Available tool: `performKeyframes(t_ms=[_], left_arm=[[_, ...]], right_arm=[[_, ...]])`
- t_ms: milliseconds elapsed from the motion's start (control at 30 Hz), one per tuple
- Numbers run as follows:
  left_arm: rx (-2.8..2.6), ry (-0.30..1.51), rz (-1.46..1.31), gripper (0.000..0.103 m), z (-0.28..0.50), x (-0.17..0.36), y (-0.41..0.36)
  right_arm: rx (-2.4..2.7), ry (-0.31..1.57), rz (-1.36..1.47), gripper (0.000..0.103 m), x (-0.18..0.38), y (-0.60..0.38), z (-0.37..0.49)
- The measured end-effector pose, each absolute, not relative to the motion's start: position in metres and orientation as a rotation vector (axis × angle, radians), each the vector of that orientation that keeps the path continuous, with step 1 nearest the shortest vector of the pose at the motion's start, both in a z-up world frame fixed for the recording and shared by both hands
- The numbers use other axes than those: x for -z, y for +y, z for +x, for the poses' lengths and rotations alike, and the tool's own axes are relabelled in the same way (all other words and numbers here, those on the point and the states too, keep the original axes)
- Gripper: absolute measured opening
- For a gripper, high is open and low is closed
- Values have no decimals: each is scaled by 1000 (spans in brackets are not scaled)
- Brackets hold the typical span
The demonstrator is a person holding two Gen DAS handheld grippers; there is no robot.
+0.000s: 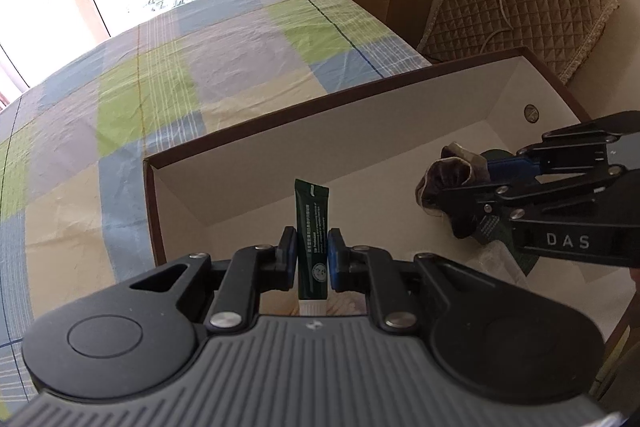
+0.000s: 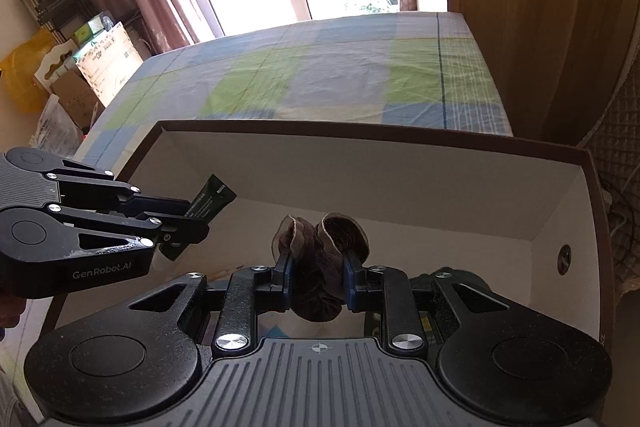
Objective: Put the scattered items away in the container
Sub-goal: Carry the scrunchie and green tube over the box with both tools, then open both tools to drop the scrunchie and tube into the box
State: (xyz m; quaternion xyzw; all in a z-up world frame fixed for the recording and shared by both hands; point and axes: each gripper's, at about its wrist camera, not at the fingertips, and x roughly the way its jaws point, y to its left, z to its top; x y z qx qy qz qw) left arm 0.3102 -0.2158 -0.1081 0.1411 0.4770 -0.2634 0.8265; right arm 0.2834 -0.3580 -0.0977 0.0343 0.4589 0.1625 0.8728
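Left hand-held gripper point(image 1: 311, 254) was clamped on a dark green tube point(image 1: 311, 227), holding it upright over the open box point(image 1: 280, 147). Right hand-held gripper point(image 2: 318, 281) was clamped on a bundle of brown cloth point(image 2: 320, 259) above the same box, which stood beside the bed point(image 2: 320, 75).

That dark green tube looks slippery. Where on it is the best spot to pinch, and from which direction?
Judging by the hold now, the flat middle of the dark green tube suits best. The left gripper comes from the white cap end, along the tube's length, with a finger pad on each broad face. The tube is thin and flattened, so the broad faces probably give the pads most contact. It hangs over the box.
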Motion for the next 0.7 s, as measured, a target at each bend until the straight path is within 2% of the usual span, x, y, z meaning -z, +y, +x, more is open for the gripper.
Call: performKeyframes(t_ms=[33, 67, 100, 133, 433, 700], left_arm=[[556, 1013, 291, 15, 313, 109, -216], [549, 1012, 285, 21, 315, 110, -216], [543, 1011, 279, 22, 317, 111, -216], [540, 1009, 283, 22, 318, 112, -216], [534, 1019, 302, 23, 313, 116, -210], [524, 1011, 314, 31, 303, 108, -211]], right_arm=[[-339, 957, 54, 26, 99, -355, 286], [-338, 955, 36, 42, 101, -352, 289], [-328, 946, 18, 67, 102, -349, 290], [-323, 930, 4, 75, 103, -348, 289], [-327, 962, -41, 76, 103, -358, 276], [-311, 992, -41, 77, 95, -362, 261]])
